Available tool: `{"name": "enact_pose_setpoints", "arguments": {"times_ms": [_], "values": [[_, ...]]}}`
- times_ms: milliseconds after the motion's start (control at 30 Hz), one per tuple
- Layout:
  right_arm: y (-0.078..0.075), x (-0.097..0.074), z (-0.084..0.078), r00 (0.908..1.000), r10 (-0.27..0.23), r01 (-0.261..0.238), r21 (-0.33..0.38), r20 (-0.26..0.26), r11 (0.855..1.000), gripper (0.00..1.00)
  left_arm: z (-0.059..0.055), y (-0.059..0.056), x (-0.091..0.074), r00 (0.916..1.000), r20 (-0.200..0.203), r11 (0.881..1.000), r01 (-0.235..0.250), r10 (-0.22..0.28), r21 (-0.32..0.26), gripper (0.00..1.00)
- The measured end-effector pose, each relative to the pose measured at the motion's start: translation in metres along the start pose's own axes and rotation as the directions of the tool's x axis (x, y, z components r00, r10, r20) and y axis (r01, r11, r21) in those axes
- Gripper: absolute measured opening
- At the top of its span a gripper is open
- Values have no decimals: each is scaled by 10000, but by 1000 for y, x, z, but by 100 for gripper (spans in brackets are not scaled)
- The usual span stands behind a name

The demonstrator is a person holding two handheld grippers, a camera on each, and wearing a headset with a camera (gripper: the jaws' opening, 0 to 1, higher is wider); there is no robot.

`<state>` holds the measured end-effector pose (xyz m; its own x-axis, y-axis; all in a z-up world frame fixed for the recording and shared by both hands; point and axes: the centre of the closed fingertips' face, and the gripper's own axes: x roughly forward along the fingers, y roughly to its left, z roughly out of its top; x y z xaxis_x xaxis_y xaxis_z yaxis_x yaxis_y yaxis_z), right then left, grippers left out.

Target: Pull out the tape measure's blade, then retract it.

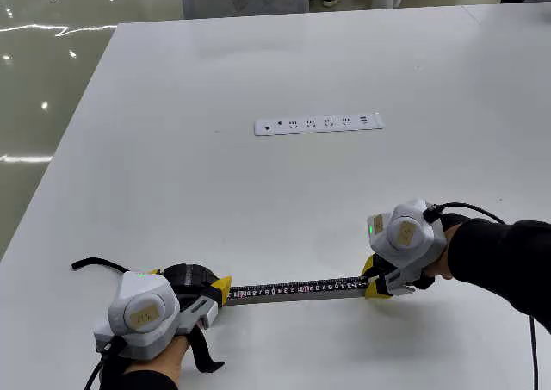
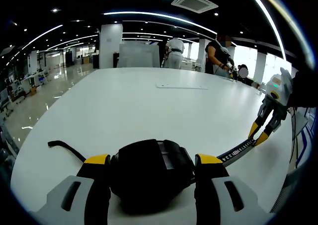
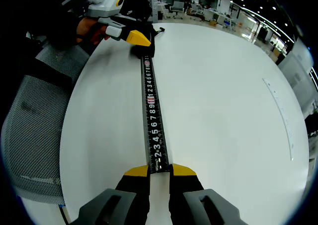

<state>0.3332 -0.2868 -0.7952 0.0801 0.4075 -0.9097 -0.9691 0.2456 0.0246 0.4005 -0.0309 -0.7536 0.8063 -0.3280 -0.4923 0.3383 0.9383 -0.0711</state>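
The left hand-held gripper point(image 2: 153, 159) was closed around the tape measure case point(image 2: 151, 180) on the tabletop point(image 1: 258, 192), while the right hand-held gripper point(image 3: 159, 171) pinched the tip of the blade point(image 3: 151, 106), which ran straight ahead to the case.

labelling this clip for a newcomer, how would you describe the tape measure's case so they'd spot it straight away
On the white table, look to the near edge. The tape measure's case is the rounded black body clamped between the left gripper's yellow-tipped fingers. Unlike the flat white power strip farther back, it is dark and bulky, with a numbered blade running to the right gripper.
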Motion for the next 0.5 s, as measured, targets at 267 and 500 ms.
{"name": "enact_pose_setpoints", "arguments": {"times_ms": [267,500], "values": [[-1,0,0,10000,-21,22,116,-43,9999,10,-4,1,1,9994,-324,9999,-137,136,-13,62],[-1,0,0,10000,21,-20,111,-93,9999,10,-5,1,1,9989,-465,10000,-10,8,-46,62]]}}
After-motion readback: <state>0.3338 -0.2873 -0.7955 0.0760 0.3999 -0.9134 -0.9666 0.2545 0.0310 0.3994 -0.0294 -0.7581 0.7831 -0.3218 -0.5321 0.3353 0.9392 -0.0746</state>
